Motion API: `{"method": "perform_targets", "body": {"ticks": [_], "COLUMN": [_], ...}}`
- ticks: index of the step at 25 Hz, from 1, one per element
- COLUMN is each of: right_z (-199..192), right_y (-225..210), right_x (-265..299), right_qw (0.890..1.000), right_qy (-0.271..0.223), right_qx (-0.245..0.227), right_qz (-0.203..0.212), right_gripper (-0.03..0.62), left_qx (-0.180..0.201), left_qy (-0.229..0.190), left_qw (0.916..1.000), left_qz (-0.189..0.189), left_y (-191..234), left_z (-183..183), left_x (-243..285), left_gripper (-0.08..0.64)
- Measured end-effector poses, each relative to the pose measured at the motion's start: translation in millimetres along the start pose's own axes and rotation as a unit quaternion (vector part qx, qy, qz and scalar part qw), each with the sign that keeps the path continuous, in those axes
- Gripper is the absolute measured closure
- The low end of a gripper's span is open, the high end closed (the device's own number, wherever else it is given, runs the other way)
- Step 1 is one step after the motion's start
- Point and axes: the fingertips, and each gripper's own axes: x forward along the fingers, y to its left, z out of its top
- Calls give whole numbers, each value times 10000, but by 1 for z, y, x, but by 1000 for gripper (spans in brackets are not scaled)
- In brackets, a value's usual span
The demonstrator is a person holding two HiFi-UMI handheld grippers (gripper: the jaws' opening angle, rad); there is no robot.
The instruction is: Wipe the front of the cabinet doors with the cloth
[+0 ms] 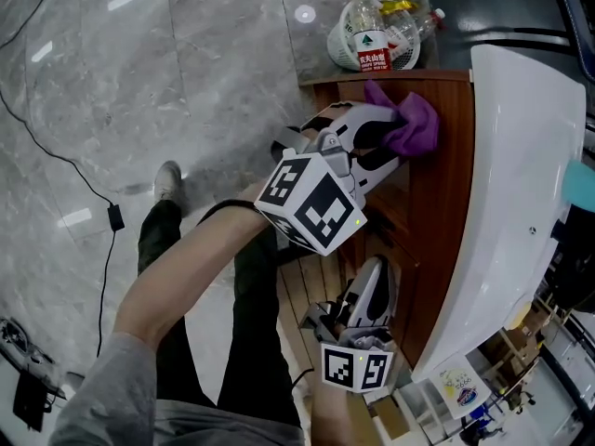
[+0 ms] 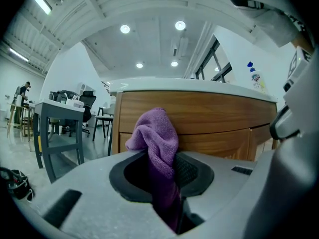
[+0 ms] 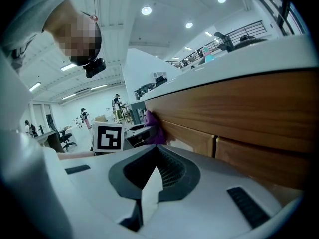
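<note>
Stretches left arm [image 1: 177, 291] forward and across, forearm bare, grey sleeve [image 1: 102, 393] bunched at the elbow. Holds left gripper [image 1: 379, 145] out at the far end of the reach, marker cube [image 1: 311, 203] turned up toward the head. Clamps left jaws together on a bunched cloth [image 1: 416, 124] that pokes out past the tips. Holds right gripper [image 1: 375, 277] lower and nearer the body, pointed the same way. Shows right jaws closed tip to tip, nothing between them.
</note>
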Motion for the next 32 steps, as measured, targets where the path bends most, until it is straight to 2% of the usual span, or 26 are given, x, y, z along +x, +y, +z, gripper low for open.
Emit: {"method": "perform_targets", "body": {"ticks": [17,26,32], "right_z": [-13,-18,-26], "right_y": [-17,-26,-39], "right_x": [-19,-29,-38], "right_qw": [9989,9970,9928], "right_qy": [-13,-85,-44], "right_qx": [195,285,355], "right_qz": [-419,-715,-1141], "right_gripper": [583,583,583], "left_qx": [20,175,246], "left_qy": [29,94,117], "left_qw": [9956,9894,9800], "left_qz": [-932,-1435,-1972], "left_y": [-98,-146,-183], "left_z": [-4,-9,-10], "left_x": [-7,-11,-15], "left_gripper": [463,463,463]}}
